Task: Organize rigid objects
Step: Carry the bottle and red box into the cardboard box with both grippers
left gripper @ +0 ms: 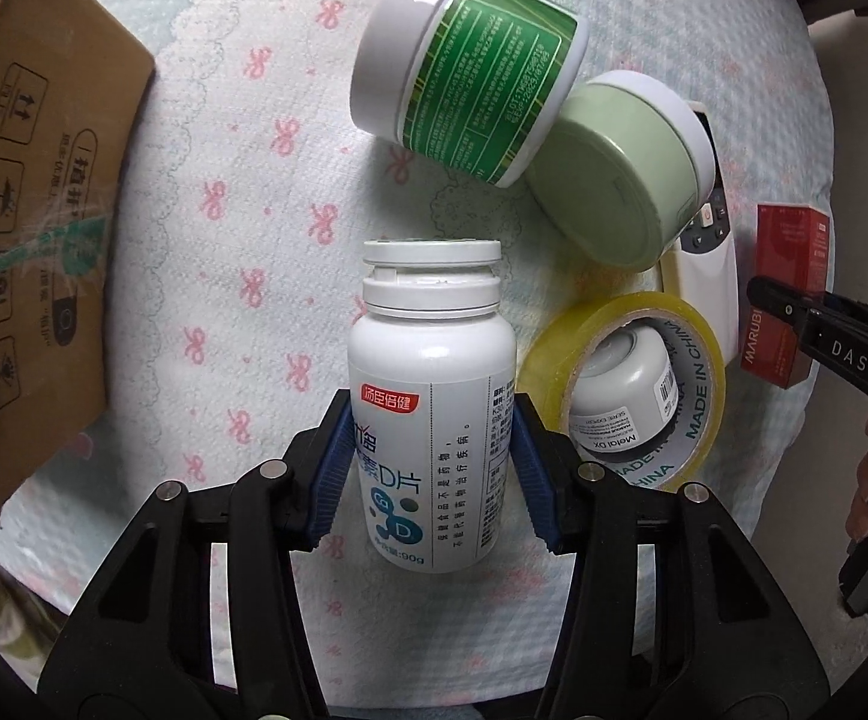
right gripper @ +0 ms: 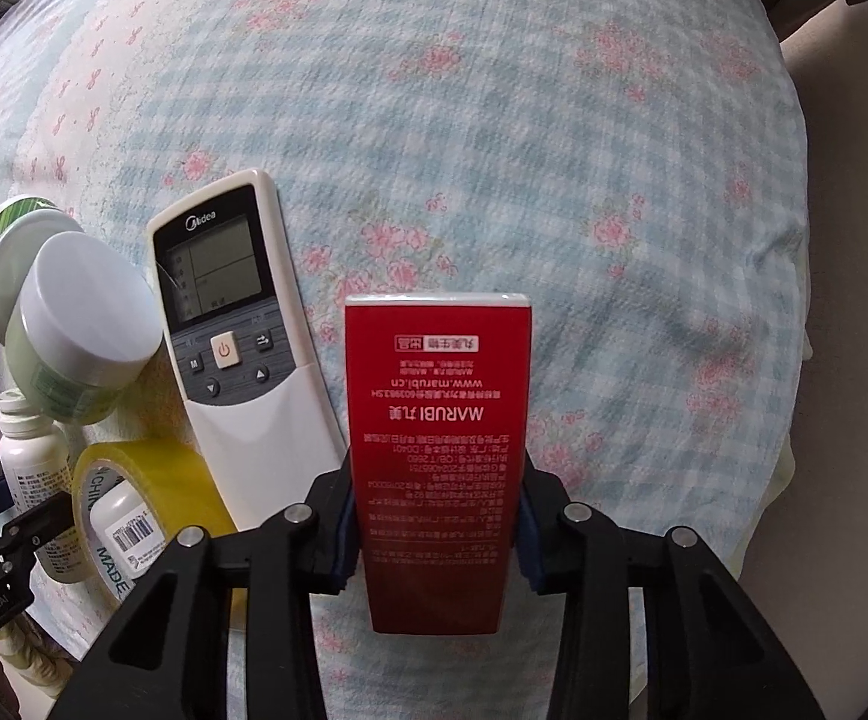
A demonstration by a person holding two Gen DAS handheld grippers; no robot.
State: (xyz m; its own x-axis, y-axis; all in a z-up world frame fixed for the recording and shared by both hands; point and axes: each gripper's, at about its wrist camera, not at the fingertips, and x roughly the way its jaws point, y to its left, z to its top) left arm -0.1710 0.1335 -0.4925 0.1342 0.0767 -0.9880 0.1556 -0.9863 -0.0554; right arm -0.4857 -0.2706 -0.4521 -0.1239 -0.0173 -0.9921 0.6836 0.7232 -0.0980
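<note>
My left gripper (left gripper: 431, 468) is shut on a white pill bottle (left gripper: 431, 396), its blue pads pressed on both sides, cap pointing away over the bed. My right gripper (right gripper: 436, 531) is shut on a red MARUBI box (right gripper: 438, 450), which also shows in the left wrist view (left gripper: 784, 294). The right gripper's black finger shows at the right edge of the left wrist view. The bottle (right gripper: 29, 450) and left gripper show at the left edge of the right wrist view.
On the floral bedspread (left gripper: 254, 192) lie a green-labelled jar (left gripper: 469, 69), a pale green jar (left gripper: 619, 171), a yellow tape roll (left gripper: 625, 390) ringing a small white bottle, and a white Midea remote (right gripper: 236, 348). A cardboard box (left gripper: 32, 228) stands at left.
</note>
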